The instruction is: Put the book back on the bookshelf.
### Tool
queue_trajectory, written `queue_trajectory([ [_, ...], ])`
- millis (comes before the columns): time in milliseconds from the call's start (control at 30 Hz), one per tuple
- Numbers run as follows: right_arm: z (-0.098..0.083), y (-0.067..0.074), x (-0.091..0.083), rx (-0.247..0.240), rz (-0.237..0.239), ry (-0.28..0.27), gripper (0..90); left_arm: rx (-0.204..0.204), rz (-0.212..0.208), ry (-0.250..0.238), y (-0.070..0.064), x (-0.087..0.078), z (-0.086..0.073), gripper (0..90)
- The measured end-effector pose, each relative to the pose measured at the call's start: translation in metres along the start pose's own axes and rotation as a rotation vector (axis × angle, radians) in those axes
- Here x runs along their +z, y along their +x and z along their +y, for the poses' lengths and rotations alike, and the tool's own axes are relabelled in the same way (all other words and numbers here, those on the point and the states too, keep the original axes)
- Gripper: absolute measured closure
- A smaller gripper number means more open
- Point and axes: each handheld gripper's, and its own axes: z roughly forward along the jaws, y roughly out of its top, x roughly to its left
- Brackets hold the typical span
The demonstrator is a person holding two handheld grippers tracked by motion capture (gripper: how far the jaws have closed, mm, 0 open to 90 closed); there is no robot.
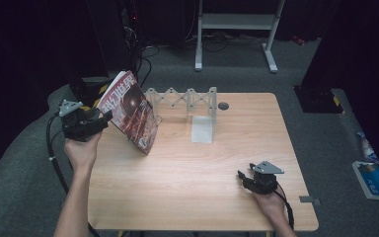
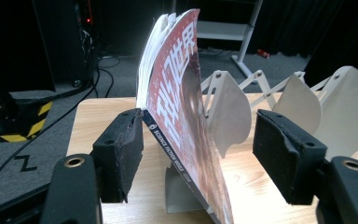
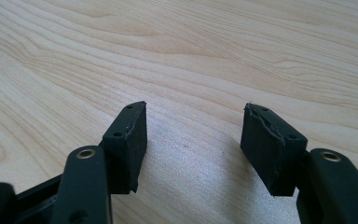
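Note:
A red-covered magazine (image 1: 131, 111) stands tilted at the left end of a white accordion-style rack (image 1: 192, 101), its lower corner on the wooden table (image 1: 202, 168). My left gripper (image 1: 106, 118) is at the magazine's left edge. In the left gripper view the magazine (image 2: 182, 93) stands between the open jaws of that gripper (image 2: 198, 135); its spine rests against the left pad (image 2: 121, 149), while the right pad (image 2: 284, 154) is well clear of it. The rack's dividers (image 2: 233, 112) rise just behind. My right gripper (image 1: 243, 177) lies low on the table at the front right, open (image 3: 193, 126) with bare wood between its pads.
A small dark round grommet (image 1: 223, 105) sits in the tabletop behind the rack. A white desk frame (image 1: 237, 22) stands on the carpet beyond the table. A black-and-yellow striped box (image 1: 98, 91) and cables lie off the left edge, blue items (image 1: 375, 177) on the floor at right.

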Motion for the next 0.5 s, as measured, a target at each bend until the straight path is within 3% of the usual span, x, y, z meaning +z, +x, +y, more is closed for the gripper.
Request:
queue_trajectory([
  [500,0.000,0.000,0.000,0.000,-0.002,0.001,40.8,-0.008,-0.042,-0.024,-0.007,-0.012,-0.009,33.6],
])
